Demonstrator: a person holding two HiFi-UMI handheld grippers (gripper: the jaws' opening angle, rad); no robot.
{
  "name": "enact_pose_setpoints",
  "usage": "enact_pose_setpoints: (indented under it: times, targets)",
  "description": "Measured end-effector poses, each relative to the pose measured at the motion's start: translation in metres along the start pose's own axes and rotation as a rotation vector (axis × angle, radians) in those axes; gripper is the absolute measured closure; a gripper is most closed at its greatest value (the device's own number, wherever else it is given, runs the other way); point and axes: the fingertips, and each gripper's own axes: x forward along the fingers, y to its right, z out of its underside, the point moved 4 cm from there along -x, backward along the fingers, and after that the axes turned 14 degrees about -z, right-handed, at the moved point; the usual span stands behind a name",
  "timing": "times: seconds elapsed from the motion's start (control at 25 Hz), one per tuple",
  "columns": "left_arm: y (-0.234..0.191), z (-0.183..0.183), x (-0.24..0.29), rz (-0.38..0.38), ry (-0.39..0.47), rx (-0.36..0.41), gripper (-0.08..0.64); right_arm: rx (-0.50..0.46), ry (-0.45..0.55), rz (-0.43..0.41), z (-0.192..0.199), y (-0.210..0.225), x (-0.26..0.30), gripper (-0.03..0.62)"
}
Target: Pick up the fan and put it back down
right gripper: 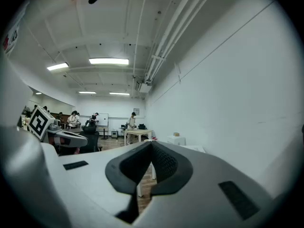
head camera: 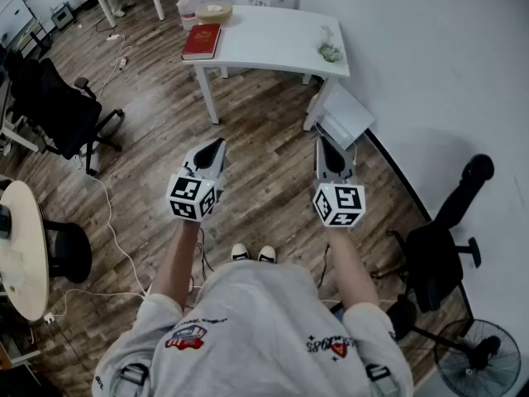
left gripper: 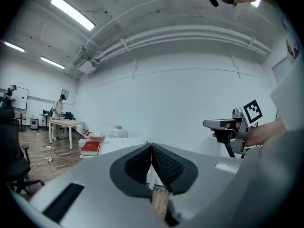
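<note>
The fan (head camera: 478, 358) stands on the floor at the near right, its round wire grille just beside the base of a black chair (head camera: 438, 255). It is to the person's right and well apart from both grippers, so the pick-up looks not yet begun.

At the far left a round table (head camera: 25, 255) and an office chair (head camera: 62, 110) sit out of the way, with a cable (head camera: 111, 222) trailing over the wood floor between them.

The left gripper (head camera: 216, 145) is held out in front at about waist height, pointing forward and roughly level. Its jaws are closed pad to pad with nothing between them. This reads as a neutral carrying pose, not a reach.

Ahead, a red book (head camera: 201, 41) lies on the left end of the white worktop (head camera: 273, 44), and neither gripper is aimed at it.

The right gripper (head camera: 323, 145) matches the left: level, jaws pressed together and empty. It is the nearer of the two to the fan, so it is likely the one to lead. The person would first have to turn right and stoop.

Each gripper's cube carries black-and-white square markers, not words. The grey shirt has two small printed badges, too small to read. No title can be made out on the book.
</note>
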Motion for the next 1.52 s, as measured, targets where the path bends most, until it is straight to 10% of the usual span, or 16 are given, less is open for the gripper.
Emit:
enact_pose_setpoints:
  times: [0.2, 0.68, 1.52]
  targets:
    - [0.008, -0.001, -0.008, 0.002, -0.004, -0.009, 0.555, -0.02, 0.018, 0.018, -0.009, 0.0, -0.008, 0.598]
    - [0.026, 0.004, 0.009, 0.016, -0.029, -0.043, 0.555, 0.011, 0.004, 0.053, 0.002, 0.035, -0.012, 0.232]
    - [0.049, 0.025, 0.106, 0.028, -0.075, -0.03, 0.555, 0.007, 0.003, 0.061, 0.012, 0.115, 0.03, 0.181]
